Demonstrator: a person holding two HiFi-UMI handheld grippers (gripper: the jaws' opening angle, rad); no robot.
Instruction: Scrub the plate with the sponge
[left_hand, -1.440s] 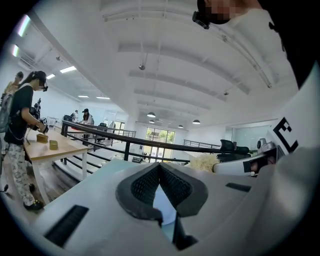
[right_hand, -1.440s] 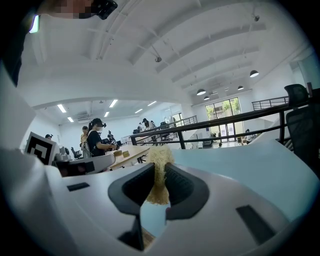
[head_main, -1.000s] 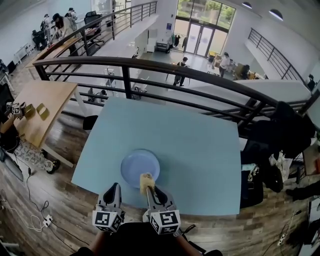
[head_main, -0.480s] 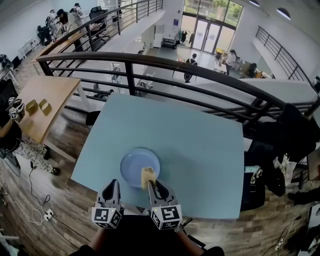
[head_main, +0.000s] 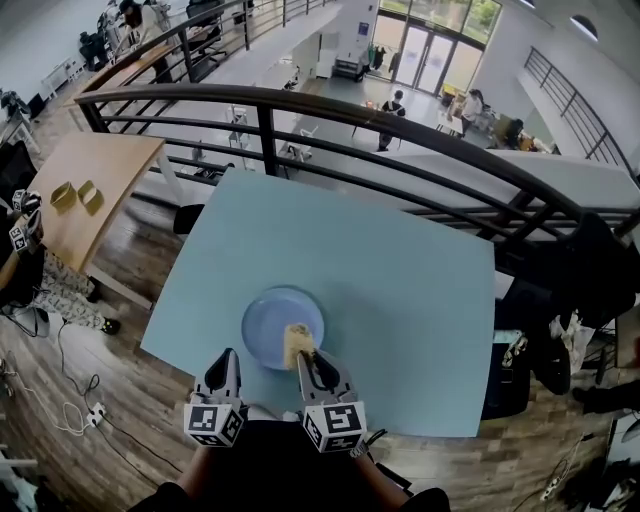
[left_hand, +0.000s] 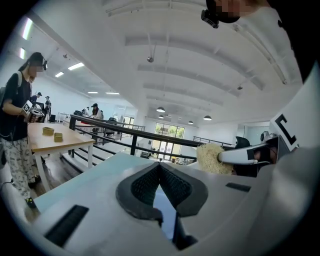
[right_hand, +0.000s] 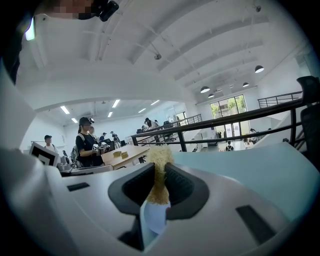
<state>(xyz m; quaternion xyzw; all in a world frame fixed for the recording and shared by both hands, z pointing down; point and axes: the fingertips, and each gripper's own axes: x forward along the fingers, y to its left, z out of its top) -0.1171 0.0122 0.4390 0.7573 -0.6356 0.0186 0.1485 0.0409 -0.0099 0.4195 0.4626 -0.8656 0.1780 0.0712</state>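
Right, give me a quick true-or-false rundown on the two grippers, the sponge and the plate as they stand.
1. The right gripper is shut on the sponge. True.
2. The left gripper grips the plate. False: its jaws are together on nothing.
3. The sponge is over the plate's near right part. True.
4. The plate is on the wooden table. False: it is on the blue table; the wooden one stands off to the left.
5. The sponge lies loose on the blue table. False: it is clamped between the right gripper's jaws.

Left gripper (head_main: 228, 357) has its jaws together; right gripper (head_main: 304, 357), just beside, pinches the sponge (head_main: 296, 337).
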